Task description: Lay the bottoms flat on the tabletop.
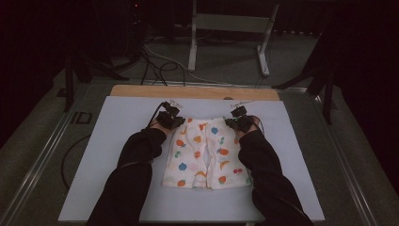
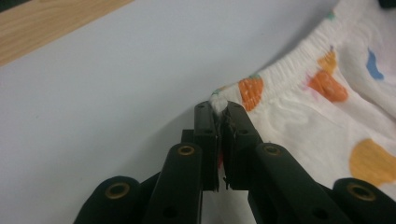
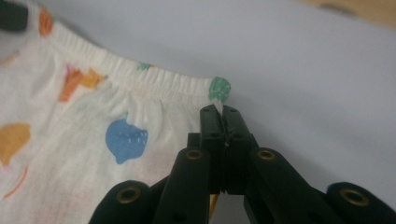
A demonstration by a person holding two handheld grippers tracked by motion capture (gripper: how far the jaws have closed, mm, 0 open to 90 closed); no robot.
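Shorts lie flat on the white board, waistband at the far end, legs running back toward the person. Left gripper is clamped on the left waistband corner; right gripper is clamped on the right corner. Bare board surrounds the garment; most open room lies nearer the person, favouring a fold toward the hems.

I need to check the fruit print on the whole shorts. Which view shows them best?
The high view: the shorts lie flat, both legs visible. The left gripper view shows one waistband corner in the left gripper; the right gripper view shows the other in the right gripper.
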